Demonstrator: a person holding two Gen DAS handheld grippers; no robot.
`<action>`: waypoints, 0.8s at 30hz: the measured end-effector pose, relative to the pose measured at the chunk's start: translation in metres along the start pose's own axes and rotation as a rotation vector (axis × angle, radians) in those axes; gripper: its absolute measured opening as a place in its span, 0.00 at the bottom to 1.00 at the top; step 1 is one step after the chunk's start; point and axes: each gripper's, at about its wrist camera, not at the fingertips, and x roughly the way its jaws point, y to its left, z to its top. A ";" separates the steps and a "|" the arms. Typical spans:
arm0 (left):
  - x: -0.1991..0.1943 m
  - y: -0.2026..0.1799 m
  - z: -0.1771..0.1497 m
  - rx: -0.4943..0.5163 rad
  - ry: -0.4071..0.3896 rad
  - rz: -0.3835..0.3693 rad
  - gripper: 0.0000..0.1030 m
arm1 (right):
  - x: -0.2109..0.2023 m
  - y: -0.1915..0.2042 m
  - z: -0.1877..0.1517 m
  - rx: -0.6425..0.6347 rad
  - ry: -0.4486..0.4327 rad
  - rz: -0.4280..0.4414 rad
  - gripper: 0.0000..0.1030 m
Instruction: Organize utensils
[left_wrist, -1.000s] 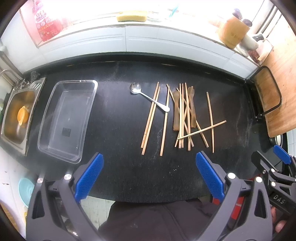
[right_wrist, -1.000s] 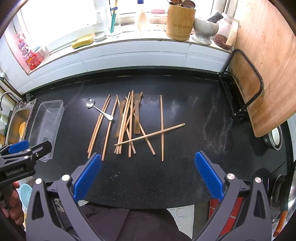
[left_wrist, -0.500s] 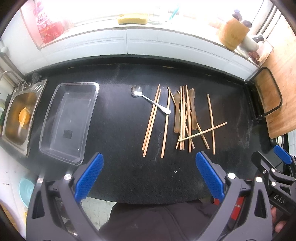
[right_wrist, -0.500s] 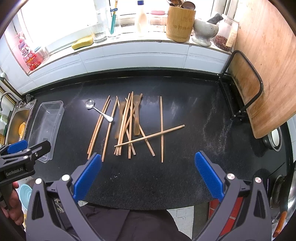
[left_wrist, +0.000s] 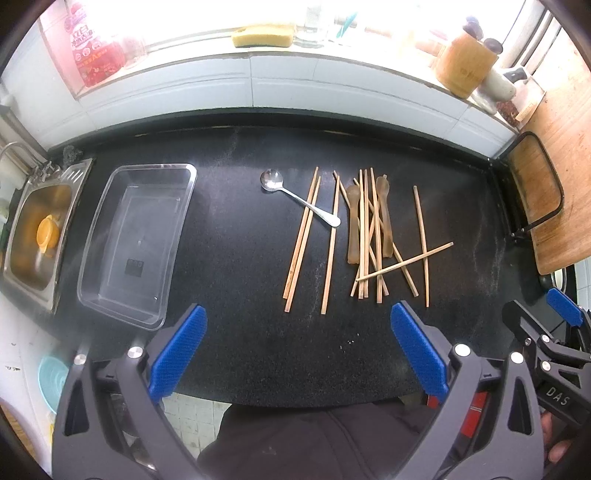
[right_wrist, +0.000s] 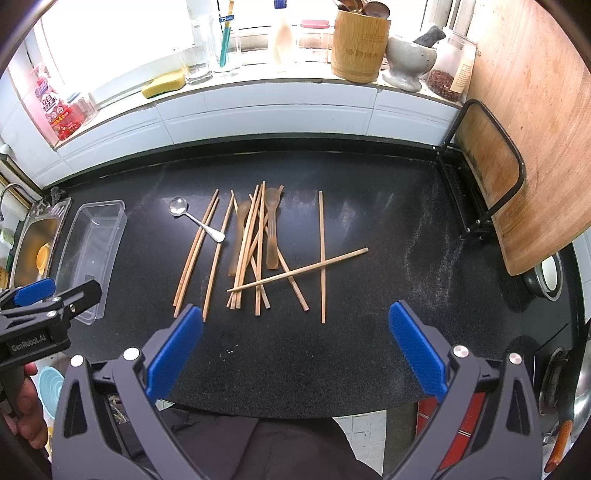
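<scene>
Several wooden chopsticks (left_wrist: 369, 236) (right_wrist: 255, 251) lie scattered on the black counter, over two brown spoons (left_wrist: 354, 229) (right_wrist: 272, 229). A metal spoon (left_wrist: 295, 197) (right_wrist: 195, 219) lies left of them. A clear plastic tray (left_wrist: 136, 240) (right_wrist: 90, 254) stands empty at the left. My left gripper (left_wrist: 299, 354) is open and empty, held near the counter's front edge. My right gripper (right_wrist: 295, 350) is open and empty, in front of the chopstick pile. Each gripper shows at the other view's edge.
A steel sink (left_wrist: 33, 232) with an orange cup is left of the tray. A wooden cutting board (right_wrist: 535, 140) in a black rack stands at the right. The windowsill holds a bamboo utensil holder (right_wrist: 358, 44), mortar, sponge (right_wrist: 162, 83) and bottles.
Both grippers have edged slightly forward toward the counter; the utensils sit a little lower in both views. Nothing was touched.
</scene>
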 end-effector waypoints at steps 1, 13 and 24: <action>0.000 0.000 0.000 0.000 0.001 0.000 0.94 | 0.000 0.000 0.001 0.001 -0.001 0.000 0.95; 0.004 -0.001 0.001 0.000 0.008 0.002 0.94 | 0.000 -0.001 0.000 0.001 -0.001 0.001 0.95; 0.006 -0.002 0.001 0.003 0.010 0.004 0.94 | 0.000 -0.002 0.002 0.002 -0.001 0.003 0.95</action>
